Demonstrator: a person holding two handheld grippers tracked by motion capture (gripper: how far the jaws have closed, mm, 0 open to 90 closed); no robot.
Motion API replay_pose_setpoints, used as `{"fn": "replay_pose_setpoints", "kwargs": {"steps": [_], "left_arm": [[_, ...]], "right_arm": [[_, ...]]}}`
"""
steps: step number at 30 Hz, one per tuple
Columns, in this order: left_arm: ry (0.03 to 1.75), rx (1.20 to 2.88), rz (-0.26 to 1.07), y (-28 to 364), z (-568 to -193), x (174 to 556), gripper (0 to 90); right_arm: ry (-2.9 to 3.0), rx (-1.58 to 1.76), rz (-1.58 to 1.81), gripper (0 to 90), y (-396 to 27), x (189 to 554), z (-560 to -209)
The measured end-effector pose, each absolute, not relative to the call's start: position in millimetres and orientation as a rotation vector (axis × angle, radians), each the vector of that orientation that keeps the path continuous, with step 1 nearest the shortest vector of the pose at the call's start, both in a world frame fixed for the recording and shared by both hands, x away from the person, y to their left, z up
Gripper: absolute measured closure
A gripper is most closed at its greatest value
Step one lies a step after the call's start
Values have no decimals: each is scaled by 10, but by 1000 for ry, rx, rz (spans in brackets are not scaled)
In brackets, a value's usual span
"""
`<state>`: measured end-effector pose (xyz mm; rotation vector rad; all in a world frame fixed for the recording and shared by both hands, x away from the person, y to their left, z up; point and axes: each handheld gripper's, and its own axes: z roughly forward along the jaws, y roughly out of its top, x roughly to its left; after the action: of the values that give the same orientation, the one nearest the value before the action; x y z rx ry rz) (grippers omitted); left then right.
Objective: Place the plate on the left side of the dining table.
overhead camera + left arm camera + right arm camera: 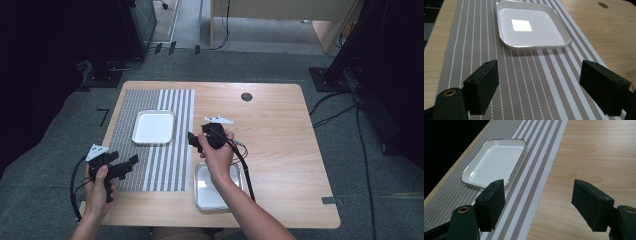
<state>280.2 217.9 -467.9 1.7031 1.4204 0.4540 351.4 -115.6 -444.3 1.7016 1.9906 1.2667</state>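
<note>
A striped mat [167, 165] lies beneath the left hand-held gripper [132, 165]. A metal tray [205, 192] sits just behind the right hand-held gripper [192, 141]. A dark round cap [246, 97] lies well beyond it.

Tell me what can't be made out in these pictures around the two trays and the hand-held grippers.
- Shiny metal tray, high view: the right forearm covers much of it, so its contents can't be told.
- Striped grey woven placemat, left gripper view: the near part is cut off by the bottom edge and black jaws.
- White square tray, right gripper view: a jaw covers its near corner.
</note>
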Motion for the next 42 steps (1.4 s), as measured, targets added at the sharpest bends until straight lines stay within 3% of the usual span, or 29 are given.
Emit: {"fn": "replay_pose_setpoints", "kwargs": {"steps": [42], "left_arm": [[1464,1778,531,2451,-5036,2308,142]], "right_arm": [[1754,1860,1188,275,-2710,2949,-4649]]}}
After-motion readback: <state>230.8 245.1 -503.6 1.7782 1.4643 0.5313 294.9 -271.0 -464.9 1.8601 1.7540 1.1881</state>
